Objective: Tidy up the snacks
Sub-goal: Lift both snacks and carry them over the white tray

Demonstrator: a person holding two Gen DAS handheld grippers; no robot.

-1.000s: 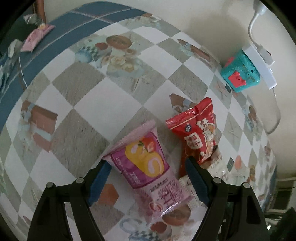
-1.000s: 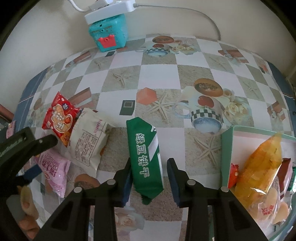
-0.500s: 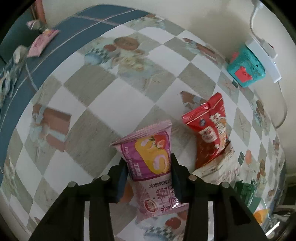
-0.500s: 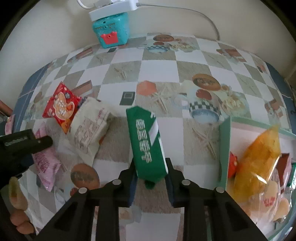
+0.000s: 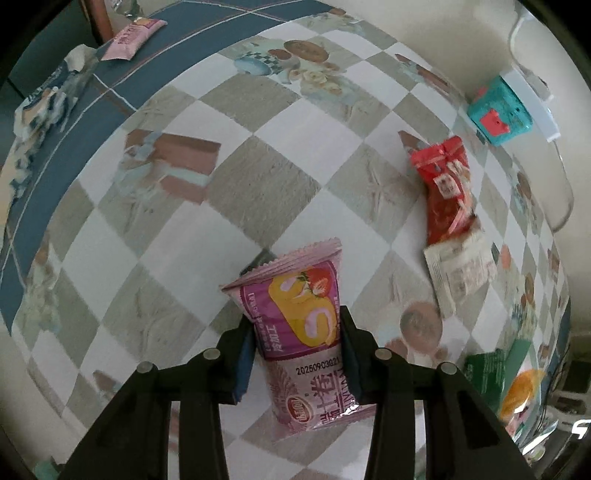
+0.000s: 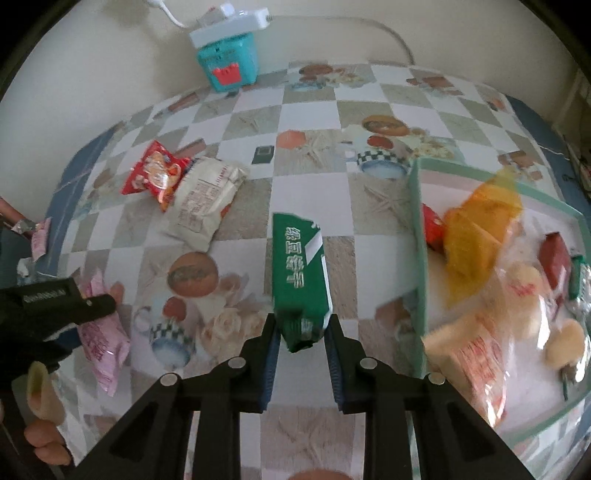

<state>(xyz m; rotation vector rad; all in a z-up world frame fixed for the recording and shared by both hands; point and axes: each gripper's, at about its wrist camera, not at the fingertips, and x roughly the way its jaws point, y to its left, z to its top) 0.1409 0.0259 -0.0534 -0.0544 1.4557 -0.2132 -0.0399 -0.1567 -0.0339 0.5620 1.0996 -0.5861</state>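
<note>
Snacks are split between both hands right now. From the left wrist view, the left gripper point(image 5: 297, 338) has its fingers closed partway onto a pink crinkly plastic snack packet with a yellow swirl-cake picture point(image 5: 306, 328); the blue pads press its two long edges and the packet stands up out of them, its serrated top edge raised clear of the counter point(image 5: 280, 140), which wears a checked beige-and-white oilcloth with printed cups and starfish. Those fingers have just been closing, with the packet between them. Off to the right on the counter lies a red foil snack bag point(image 5: 445, 192), and touching its lower end a white paper-look packet with small print point(image 5: 460, 273). A teal plastic toy box with a red crown shape point(image 5: 500, 110) sits by the wall. A second pink packet point(image 5: 133, 35) rests at the far blue border.

From the right wrist view, the right gripper point(image 6: 301, 341) is clamped fully down on the bottom end of a dark green wrapper bar with white characters point(image 6: 299, 269), which sticks forward and up from the fingers. Just right of it stands a mint-green walled tray point(image 6: 419, 236), holding an orange packet point(image 6: 476, 229) and other blurred snacks. On the left, the other gripper carries the pink packet, with a person's fingertips point(image 6: 40, 391) below.
</note>
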